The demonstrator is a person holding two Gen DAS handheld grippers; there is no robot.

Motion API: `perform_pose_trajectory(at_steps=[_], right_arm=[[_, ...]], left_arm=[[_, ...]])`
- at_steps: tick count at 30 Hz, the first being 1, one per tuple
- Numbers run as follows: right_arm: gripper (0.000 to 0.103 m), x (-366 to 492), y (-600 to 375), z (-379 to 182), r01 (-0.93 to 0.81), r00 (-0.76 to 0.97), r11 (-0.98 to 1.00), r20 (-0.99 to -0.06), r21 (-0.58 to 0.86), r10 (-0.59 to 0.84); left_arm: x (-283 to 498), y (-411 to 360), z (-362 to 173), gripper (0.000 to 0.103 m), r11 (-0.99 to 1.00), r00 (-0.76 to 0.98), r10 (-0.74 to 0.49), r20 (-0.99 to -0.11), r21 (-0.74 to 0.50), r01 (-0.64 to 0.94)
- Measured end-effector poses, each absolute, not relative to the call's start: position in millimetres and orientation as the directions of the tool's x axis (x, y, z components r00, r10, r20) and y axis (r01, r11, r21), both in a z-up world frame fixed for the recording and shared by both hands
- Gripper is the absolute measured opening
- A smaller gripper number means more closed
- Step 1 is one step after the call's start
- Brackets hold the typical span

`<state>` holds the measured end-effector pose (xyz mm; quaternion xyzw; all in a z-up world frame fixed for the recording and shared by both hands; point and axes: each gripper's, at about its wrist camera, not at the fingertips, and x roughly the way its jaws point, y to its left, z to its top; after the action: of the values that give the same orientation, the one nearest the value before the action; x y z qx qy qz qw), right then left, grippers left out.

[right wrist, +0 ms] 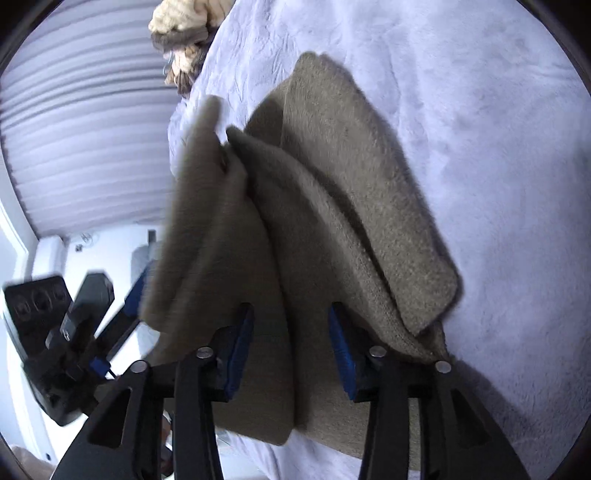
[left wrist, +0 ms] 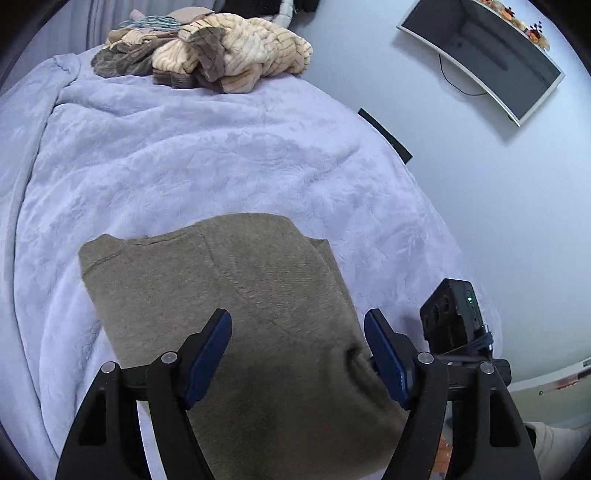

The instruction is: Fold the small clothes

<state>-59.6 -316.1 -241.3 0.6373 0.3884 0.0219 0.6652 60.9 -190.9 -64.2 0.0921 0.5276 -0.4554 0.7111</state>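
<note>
A taupe knit garment (left wrist: 236, 295) lies on the lavender blanket (left wrist: 184, 166) of a bed. My left gripper (left wrist: 297, 325) is open just above its near part, blue pads apart, holding nothing. In the right wrist view the same garment (right wrist: 332, 206) is bunched into raised folds. My right gripper (right wrist: 291, 325) is open, and a fold of the cloth stands between its blue pads. The left gripper (right wrist: 110, 306) shows at the lower left of that view, beside the garment's edge.
A heap of cream, brown and striped clothes (left wrist: 207, 51) lies at the far end of the bed, and shows in the right wrist view (right wrist: 184, 33). The bed edge and pale floor (left wrist: 498, 203) are to the right. A monitor (left wrist: 484, 55) sits on the floor.
</note>
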Motion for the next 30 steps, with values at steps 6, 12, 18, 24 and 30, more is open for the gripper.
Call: perform_pose_trajectory(at_steps=[6,12,18,24,30], right_arm=[[0.072,-77,-337,-263,0.357,0.848,-0.145,-0.255,0.923,0.464],[0.073,-51,-344,-259,0.335,0.817,-0.117,-0.227,0.935,0.530],[0.020,-2,-332,-227,0.462,0.621,0.320,-0.559,0.827,0.550],[0.019,-33,-328,-177,0.385,0.694,0.456,-0.578,0.802,0.430],[0.020,-50,-332,-222,0.512,0.582,0.500,-0.710,0.699,0.396]], left_arm=[[94,-132,-103,0.075,0.772,0.117,-0.415,-0.902,-0.281,0.570],[99,-92,-143,0.075,0.850,0.135,-0.319,-0.938,-0.221,0.477],[92,-96,-136,0.075,0.842,0.152,-0.352,-0.924,-0.241,0.483],[81,-113,-135,0.075,0.782,0.096,-0.403,-0.910,-0.288,0.552],[80,-109,-159,0.086,0.811,0.060,-0.376,-0.925,-0.297,0.504]])
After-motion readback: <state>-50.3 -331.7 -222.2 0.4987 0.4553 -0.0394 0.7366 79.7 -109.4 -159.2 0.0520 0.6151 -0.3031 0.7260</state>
